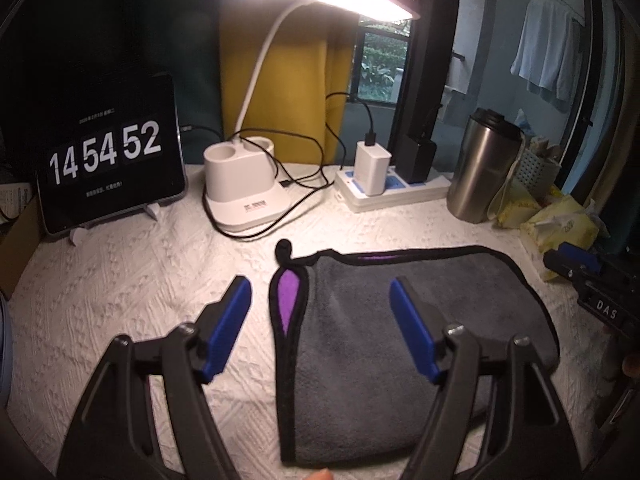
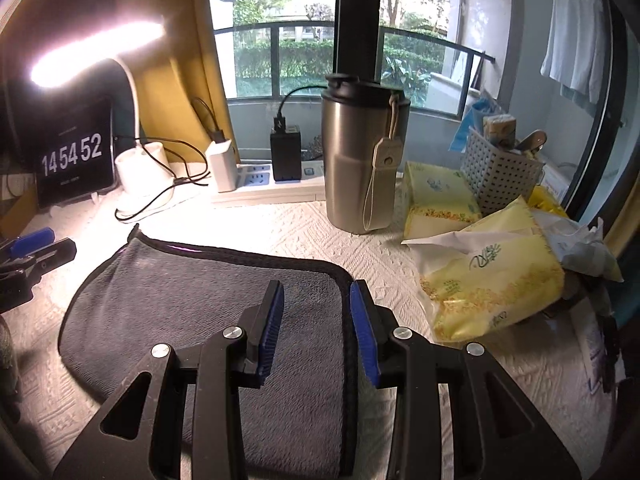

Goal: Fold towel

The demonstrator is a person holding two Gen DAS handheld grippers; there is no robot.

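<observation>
grey microfibre towel with black trim (image 1: 400, 320) lies already folded on the white-quilted table (image 1: 120, 300); left tool (image 1: 320, 320) and right tool (image 2: 316, 320) hover spread, empty, the right over its 3 o'clock edge.

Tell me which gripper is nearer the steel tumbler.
Right. The right gripper hovers over the towel's edge below the steel tumbler; the left gripper is over the towel's far side.

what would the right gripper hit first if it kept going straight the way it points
Most likely the towel: the open right gripper straddles its black-trimmed right edge, angled down at it. Beyond lies bare tablecloth, then the steel tumbler, though depth is hard to judge.
</observation>
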